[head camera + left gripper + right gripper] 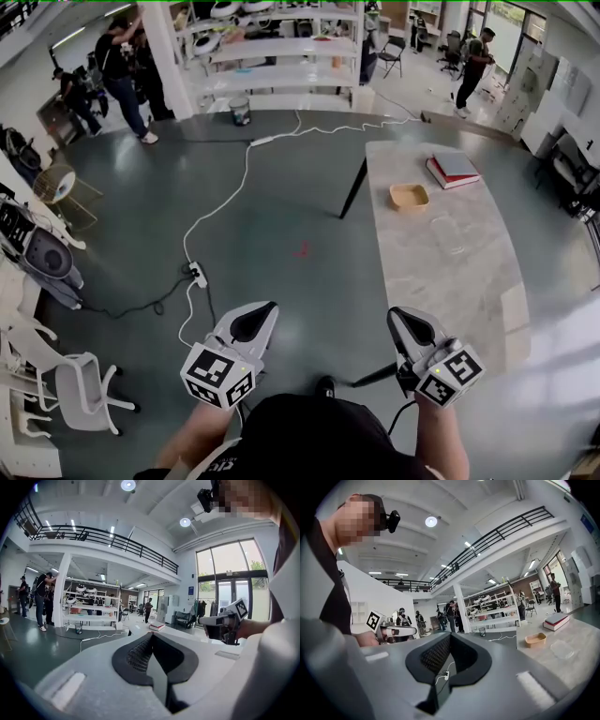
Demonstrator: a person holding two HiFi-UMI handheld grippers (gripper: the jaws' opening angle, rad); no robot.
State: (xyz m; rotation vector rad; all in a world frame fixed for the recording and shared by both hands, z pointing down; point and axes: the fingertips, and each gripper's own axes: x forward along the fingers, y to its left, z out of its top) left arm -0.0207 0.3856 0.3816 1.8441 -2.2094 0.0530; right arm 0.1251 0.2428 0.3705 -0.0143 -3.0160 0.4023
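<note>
- Head view has the left gripper (262, 314) and the right gripper (405, 321) hanging side by side over the grey-green floor (281, 234), near the person's body and touching nothing.
- Left gripper view shows that gripper's dark ribbed pads pressed together at the tips, with nothing caught between them.
- Right gripper view shows the same. The tips meet, and only floor and a white power strip (445, 674) show through the hollow behind them.
- A pale marble-patterned table (450, 300) stands to the right and farther off. The right gripper is the closer one to it, and both grippers are well apart from everything on it.
- Nearest on the table lies a clear shallow plastic container (448, 234). Just beyond it sits a tan shallow bowl (409, 197), and at the far right end is a stack of red and grey books (452, 170).
- The clear shallow plastic container looks light, thin and slick, and would likely flex or skid. A gentle pinch on its rim seems the safest hold.
- The tan shallow bowl looks light but stiffer, and its upright rim wall offers a firm place to grip.
</note>
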